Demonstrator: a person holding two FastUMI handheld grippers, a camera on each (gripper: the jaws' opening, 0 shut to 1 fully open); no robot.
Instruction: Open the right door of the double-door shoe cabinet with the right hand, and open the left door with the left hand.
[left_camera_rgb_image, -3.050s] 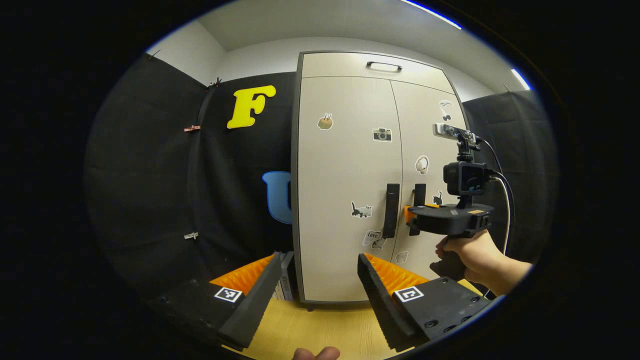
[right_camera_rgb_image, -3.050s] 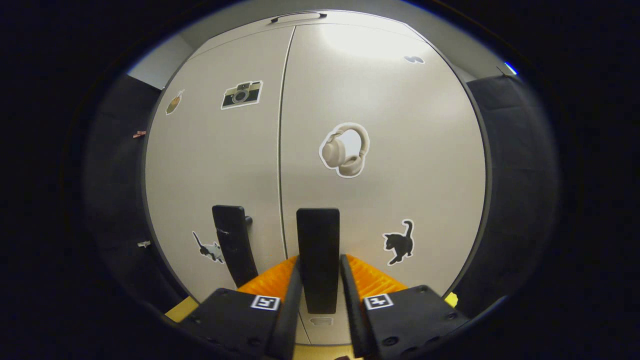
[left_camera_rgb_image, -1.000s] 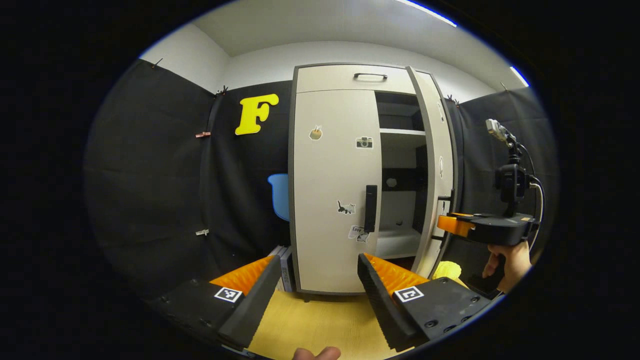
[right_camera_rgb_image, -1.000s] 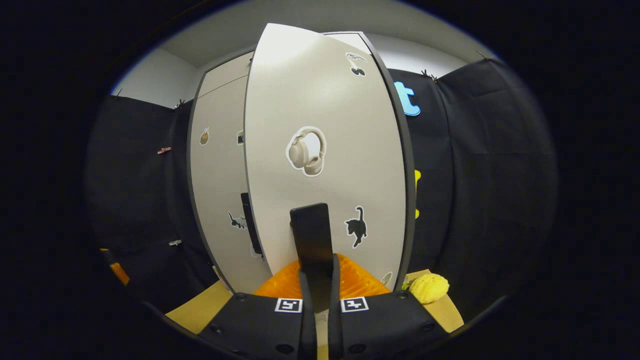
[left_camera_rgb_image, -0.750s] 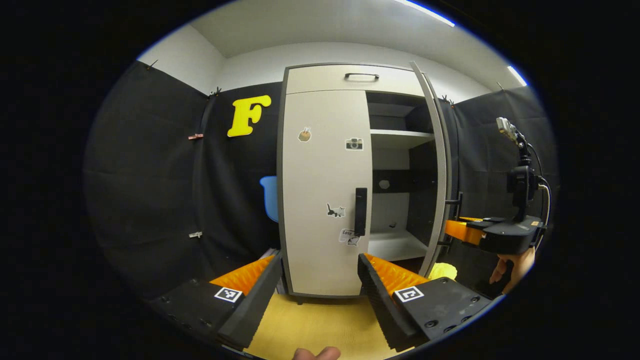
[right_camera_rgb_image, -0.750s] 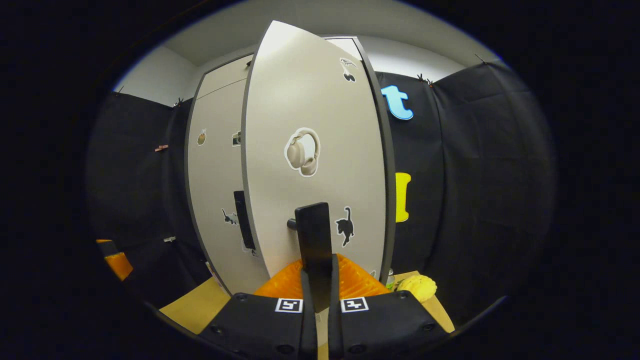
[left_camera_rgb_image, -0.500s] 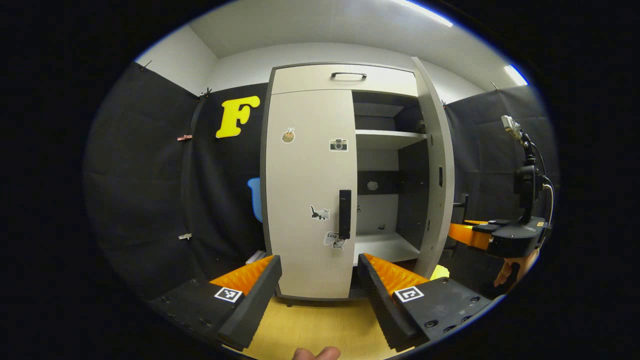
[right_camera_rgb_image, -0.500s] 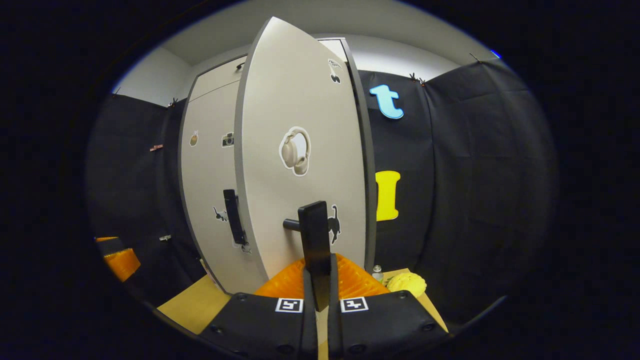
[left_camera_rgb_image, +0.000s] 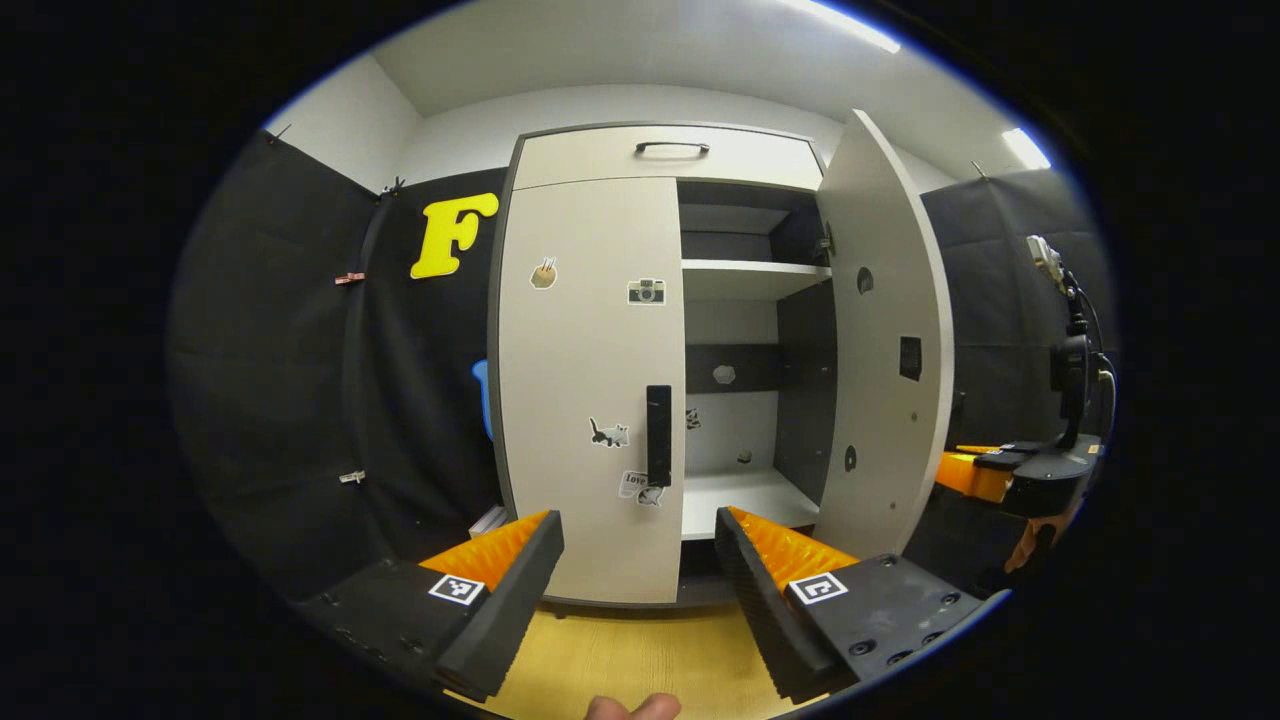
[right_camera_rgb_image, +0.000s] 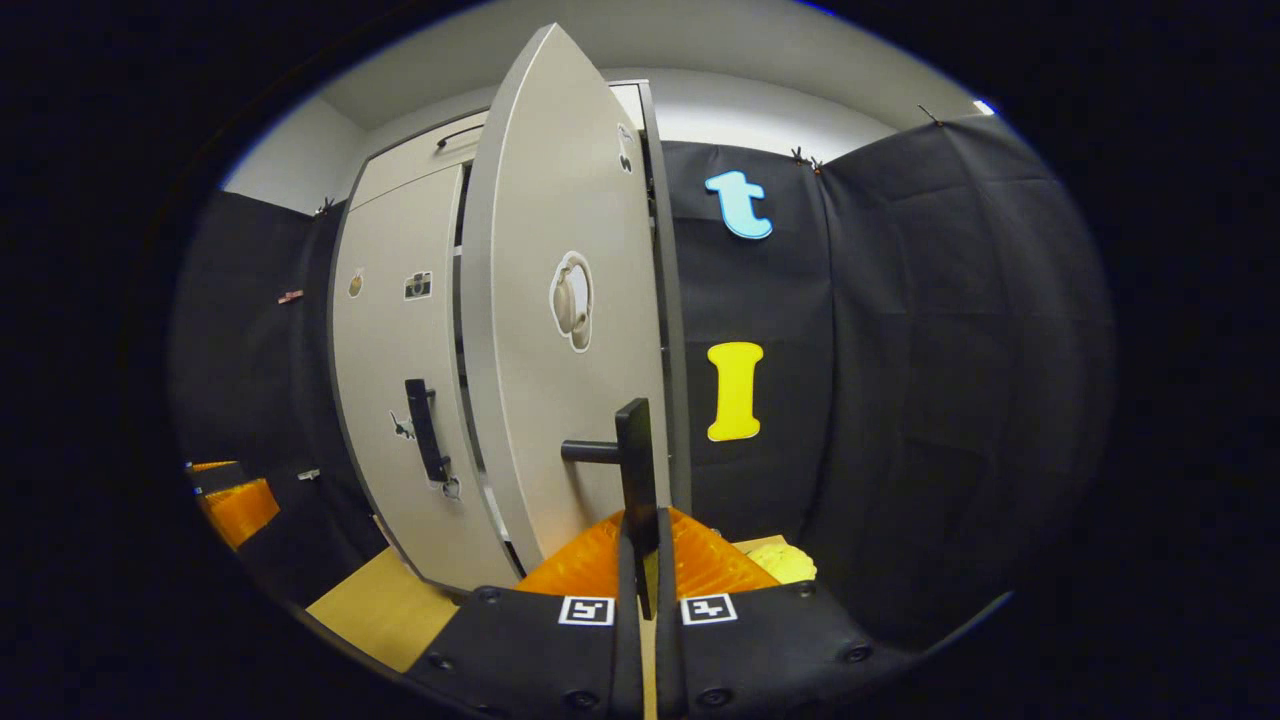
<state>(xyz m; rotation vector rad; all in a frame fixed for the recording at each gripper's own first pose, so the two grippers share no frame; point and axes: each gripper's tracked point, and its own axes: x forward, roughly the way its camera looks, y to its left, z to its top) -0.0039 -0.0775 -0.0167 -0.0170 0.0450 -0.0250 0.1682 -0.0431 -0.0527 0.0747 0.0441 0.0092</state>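
1. Left gripper view: the left gripper (left_camera_rgb_image: 635, 560) hangs with its fingers spread wide and nothing between them. Ahead and slightly above, the left door (left_camera_rgb_image: 585, 390) is closed, its handle (left_camera_rgb_image: 658, 435) well apart from the fingers. A skewed approach could knock the fingers against the panel instead of straddling the handle. The right door (left_camera_rgb_image: 885, 350) stands swung out to the right.

2. Right gripper view: the right gripper (right_camera_rgb_image: 640, 560) is clamped on the right door's handle (right_camera_rgb_image: 636, 460), directly ahead. Pulling further could strain the hinge or let the thin bar slip free.
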